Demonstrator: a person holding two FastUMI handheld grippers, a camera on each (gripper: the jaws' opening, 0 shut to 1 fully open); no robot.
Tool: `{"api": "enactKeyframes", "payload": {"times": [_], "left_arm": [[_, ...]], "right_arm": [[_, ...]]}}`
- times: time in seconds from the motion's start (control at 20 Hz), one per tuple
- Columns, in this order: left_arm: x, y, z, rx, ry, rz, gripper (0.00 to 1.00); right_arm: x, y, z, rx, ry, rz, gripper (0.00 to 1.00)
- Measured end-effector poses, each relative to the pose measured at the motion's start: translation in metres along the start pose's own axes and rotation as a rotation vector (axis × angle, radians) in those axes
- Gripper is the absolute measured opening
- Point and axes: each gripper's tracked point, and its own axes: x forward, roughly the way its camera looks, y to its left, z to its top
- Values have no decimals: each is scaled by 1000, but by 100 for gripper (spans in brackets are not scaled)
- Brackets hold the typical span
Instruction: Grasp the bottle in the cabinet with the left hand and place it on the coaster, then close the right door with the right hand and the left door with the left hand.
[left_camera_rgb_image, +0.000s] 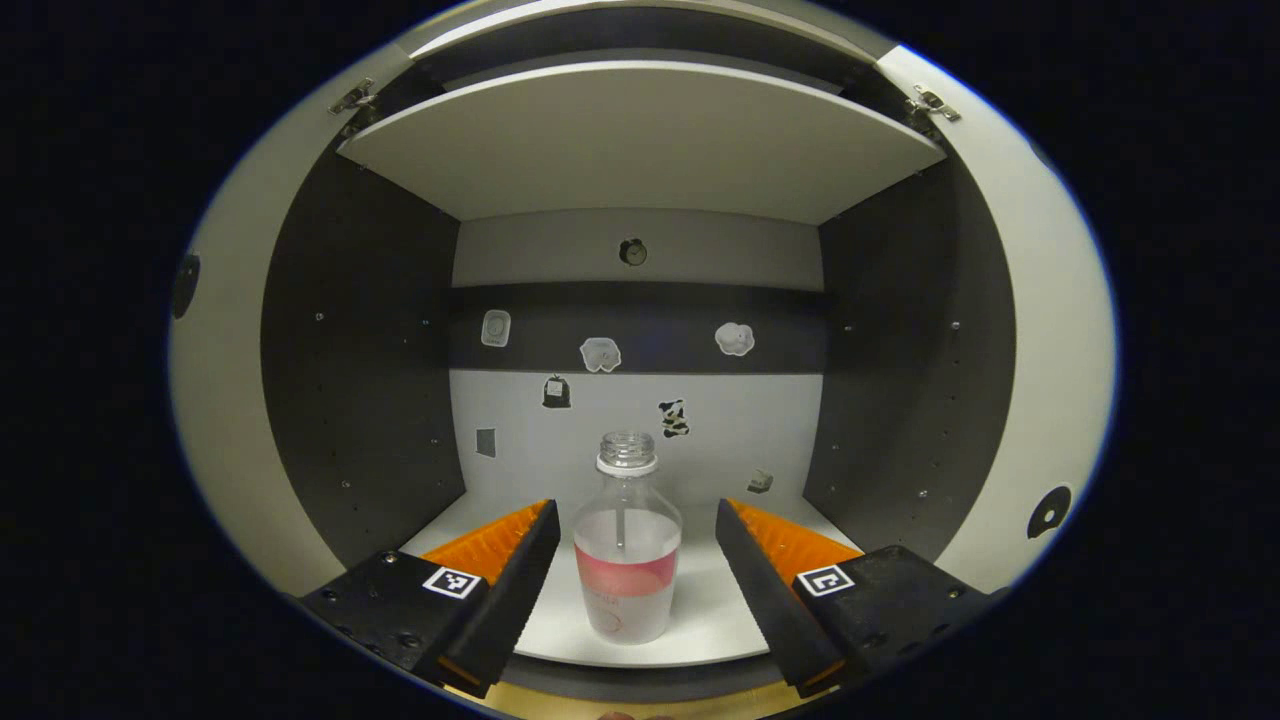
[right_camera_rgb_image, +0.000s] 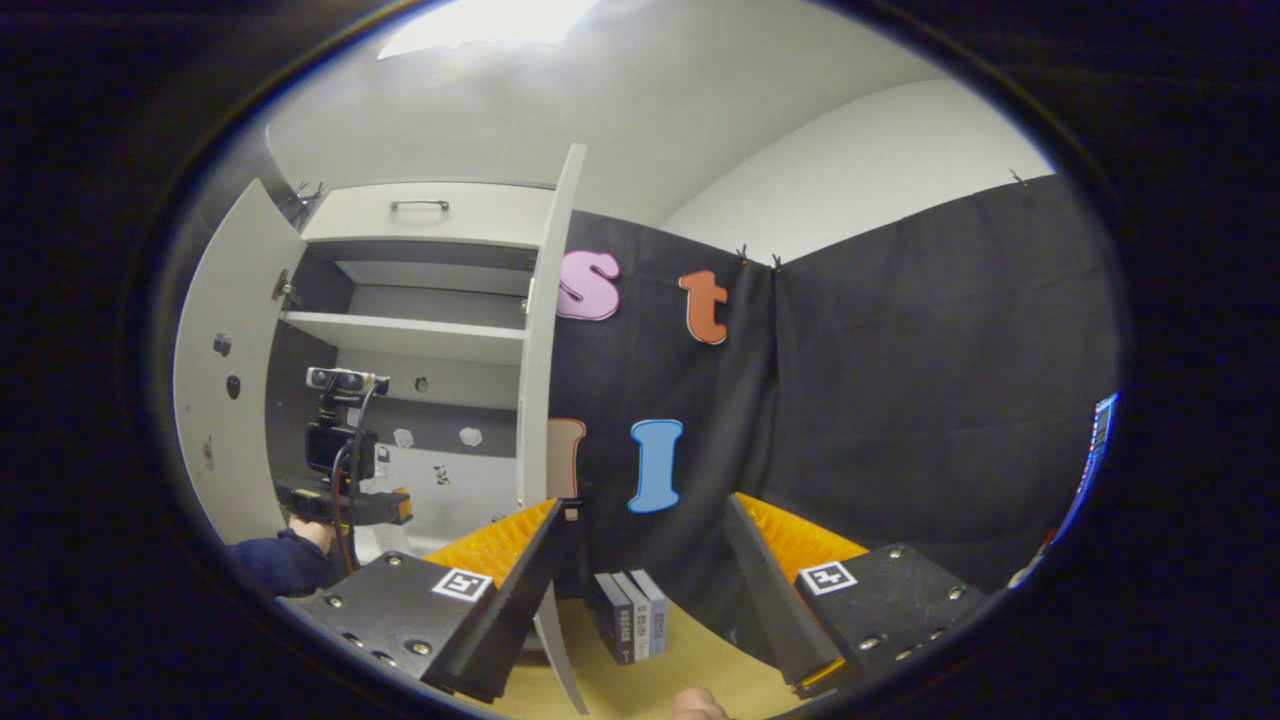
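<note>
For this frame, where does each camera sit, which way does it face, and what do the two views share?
Left gripper view: rides on the left tool, facing straight into the cabinet; its open fingers flank the bottle without touching it.
Right gripper view: rides on the right tool, held back beside the cabinet, facing the black cloth wall and some books; its fingers are open and empty.
Shared: the open cabinet; the right gripper view also catches the left tool and a sleeve at it.

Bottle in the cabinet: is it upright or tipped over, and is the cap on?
Upright, cap off. The bottle stands on its base on the cabinet's bottom shelf, neck up, its threaded mouth bare and open.
</note>
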Motion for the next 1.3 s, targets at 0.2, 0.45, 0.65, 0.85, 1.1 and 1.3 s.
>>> {"api": "enactKeyframes", "payload": {"times": [0.2, 0.45, 0.65, 0.85, 1.1, 1.3], "left_arm": [[17, 6, -6, 13, 12, 17, 79], [1, -5, -7, -32, 25, -59, 77], [-48, -24, 1, -54, -7, -196, 77], [-102, -42, -9, -56, -14, -339, 77], [-159, -56, -43, 3, -31, -490, 77], [-206, -70, -84, 0, -17, -622, 77]], "right_arm": [[1, 4, -5, -6, 13, 6, 96], [2, 9, -4, -11, 12, 30, 96], [5, 4, -2, 12, 9, 51, 96], [5, 0, 1, 5, 3, 71, 99], [8, -3, 7, 18, -3, 93, 96], [11, -12, 8, 24, -5, 88, 92]]}}
